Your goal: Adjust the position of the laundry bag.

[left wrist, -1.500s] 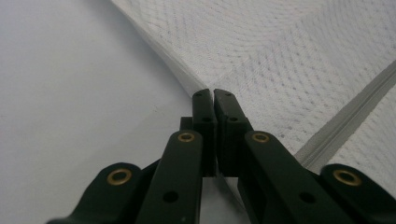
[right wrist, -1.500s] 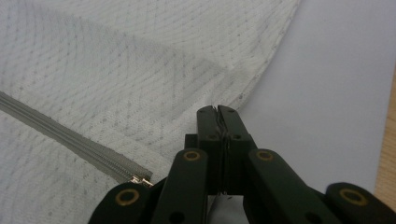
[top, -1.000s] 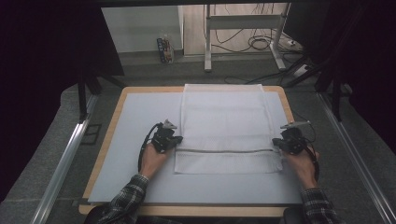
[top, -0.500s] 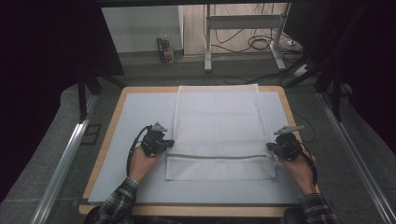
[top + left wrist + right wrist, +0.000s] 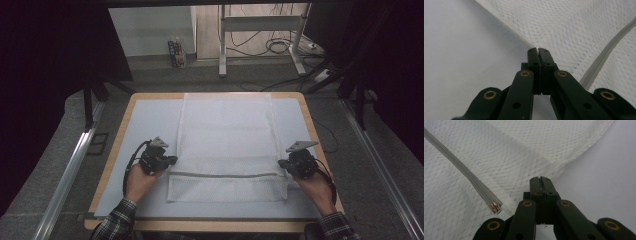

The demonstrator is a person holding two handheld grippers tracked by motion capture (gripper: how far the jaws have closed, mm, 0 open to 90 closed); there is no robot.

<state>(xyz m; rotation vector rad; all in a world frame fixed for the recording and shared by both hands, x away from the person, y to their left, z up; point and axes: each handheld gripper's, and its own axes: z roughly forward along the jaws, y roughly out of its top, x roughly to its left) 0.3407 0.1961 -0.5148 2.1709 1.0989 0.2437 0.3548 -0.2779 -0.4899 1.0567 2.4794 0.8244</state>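
Note:
A white mesh bag (image 5: 227, 135) lies flat on the pale mat (image 5: 150, 120), its near part folded over along a grey zipper (image 5: 225, 175). At the bag's left edge by the fold, my left gripper (image 5: 172, 160) is shut on the mesh. In the left gripper view the jaws (image 5: 538, 50) meet at the edge of the mesh (image 5: 579, 30), with the zipper (image 5: 609, 52) to their right. My right gripper (image 5: 281, 163) is shut on the bag's right edge. In the right gripper view a sliver of white mesh shows between the closed tips (image 5: 540, 178), near the zipper pull (image 5: 496, 208).
The mat sits on a wooden table (image 5: 120, 145). Metal rails (image 5: 70, 170) run along both sides at floor level. Beyond the far edge stand desk legs (image 5: 222, 45), loose cables (image 5: 280, 47) and a small box (image 5: 176, 51) on the floor.
Both grippers moved toward the person and to the left, dragging the mesh bag with them. The folded near edge now lies closer to the table's front edge.

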